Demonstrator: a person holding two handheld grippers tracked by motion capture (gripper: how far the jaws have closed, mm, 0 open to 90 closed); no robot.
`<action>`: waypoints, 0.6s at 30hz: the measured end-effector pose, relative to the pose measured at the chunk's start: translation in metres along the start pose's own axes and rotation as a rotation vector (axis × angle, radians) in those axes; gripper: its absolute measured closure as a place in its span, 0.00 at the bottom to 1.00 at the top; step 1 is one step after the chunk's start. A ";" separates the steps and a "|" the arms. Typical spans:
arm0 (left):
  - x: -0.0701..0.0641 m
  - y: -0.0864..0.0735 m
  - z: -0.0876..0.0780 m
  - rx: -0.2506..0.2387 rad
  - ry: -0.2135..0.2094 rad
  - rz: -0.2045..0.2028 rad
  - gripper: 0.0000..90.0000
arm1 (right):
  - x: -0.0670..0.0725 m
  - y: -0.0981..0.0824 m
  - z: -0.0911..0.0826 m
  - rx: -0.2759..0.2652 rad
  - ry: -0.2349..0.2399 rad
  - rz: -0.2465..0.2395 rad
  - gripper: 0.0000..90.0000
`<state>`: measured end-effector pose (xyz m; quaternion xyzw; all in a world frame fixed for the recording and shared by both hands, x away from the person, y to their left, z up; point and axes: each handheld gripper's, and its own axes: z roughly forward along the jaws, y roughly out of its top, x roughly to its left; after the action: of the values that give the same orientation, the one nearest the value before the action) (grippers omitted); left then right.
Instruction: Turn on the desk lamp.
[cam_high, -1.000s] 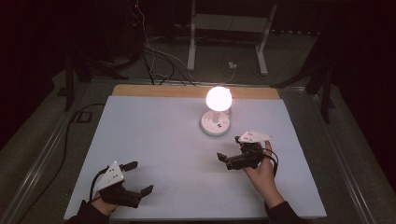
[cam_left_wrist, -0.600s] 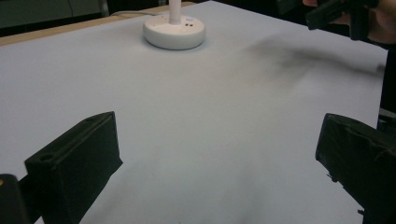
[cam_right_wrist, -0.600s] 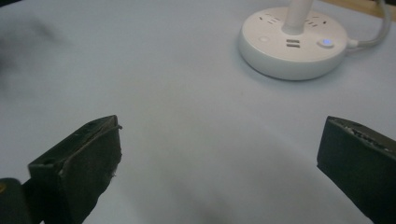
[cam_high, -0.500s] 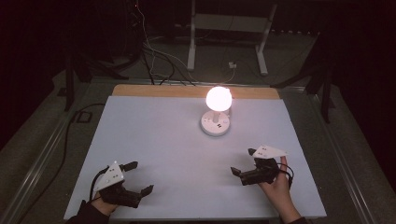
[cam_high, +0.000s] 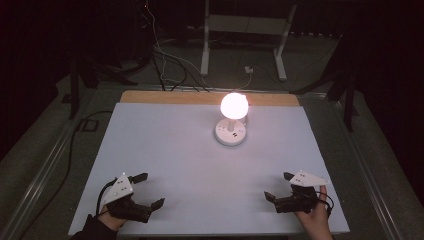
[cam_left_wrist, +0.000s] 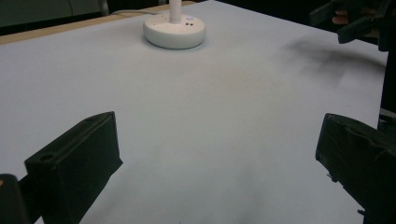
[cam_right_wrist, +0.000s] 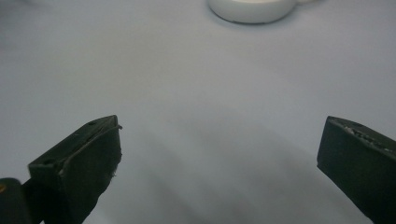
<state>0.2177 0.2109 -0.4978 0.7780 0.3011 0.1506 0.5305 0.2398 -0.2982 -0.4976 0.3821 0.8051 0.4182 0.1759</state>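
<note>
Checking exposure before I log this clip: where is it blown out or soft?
High view: the lit bulb is clipped white and the room around the table is near black. Left gripper view: soft shadow smear on the sheet at upper right. Right gripper view: lamp base slightly blurred.

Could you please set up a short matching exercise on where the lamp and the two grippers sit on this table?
Things:
1. lamp
2. left gripper
3. right gripper

Places and states:
A. near the table's front right corner, jaws open
B. far middle of the table, bulb lit
C. near the table's front left corner, jaws open

Pairs: 1-B, 2-C, 3-A
</note>
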 end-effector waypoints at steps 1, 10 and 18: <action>0.000 0.000 0.000 0.003 0.000 0.001 0.00 | -0.001 -0.003 -0.002 0.003 -0.001 0.003 0.00; 0.000 0.000 0.001 -0.001 -0.003 0.001 0.00 | -0.005 -0.021 -0.011 0.017 -0.026 -0.015 0.00; 0.000 0.000 0.001 0.004 -0.002 0.000 0.00 | -0.007 -0.019 -0.009 -0.007 -0.032 -0.018 0.00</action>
<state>0.2183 0.2101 -0.4984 0.7791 0.3010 0.1494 0.5292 0.2299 -0.3150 -0.5082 0.3809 0.8042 0.4130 0.1939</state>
